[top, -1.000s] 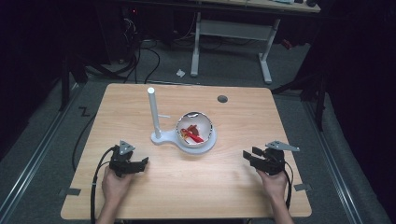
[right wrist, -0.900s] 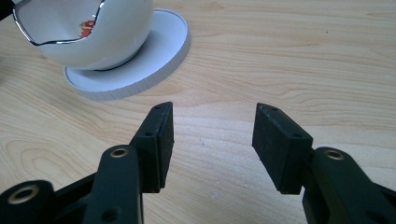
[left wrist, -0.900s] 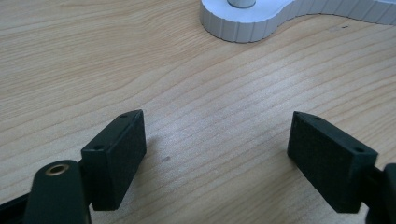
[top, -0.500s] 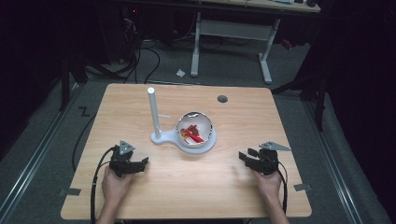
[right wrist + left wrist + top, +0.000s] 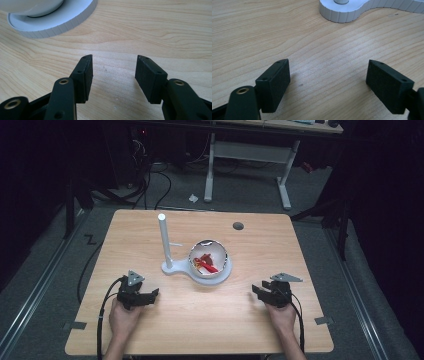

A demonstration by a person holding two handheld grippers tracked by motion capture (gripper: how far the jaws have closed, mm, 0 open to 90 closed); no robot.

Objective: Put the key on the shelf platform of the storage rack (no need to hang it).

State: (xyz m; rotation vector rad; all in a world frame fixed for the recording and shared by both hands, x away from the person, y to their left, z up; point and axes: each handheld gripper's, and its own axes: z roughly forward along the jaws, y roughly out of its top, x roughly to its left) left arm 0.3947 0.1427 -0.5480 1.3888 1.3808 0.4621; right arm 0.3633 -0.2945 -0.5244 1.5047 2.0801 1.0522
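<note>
Two ribbed black fingers point(image 5: 274, 85) over grained wooden table point(image 5: 324, 50).

You work at a light wooden bench point(image 5: 200, 320) with a small round dark hole point(image 5: 238, 226) near its far right edge; around it lies grey carpeted floor point(image 5: 45, 270), dim at the edges; metal rails point(image 5: 35, 290) run along the floor on the left and right; beyond the far edge stands a white-legged desk point(image 5: 247, 155); black cables point(image 5: 150, 180) trail on the floor at far left; a scrap of white paper point(image 5: 193, 198) lies near them; the room behind is dark.
</note>
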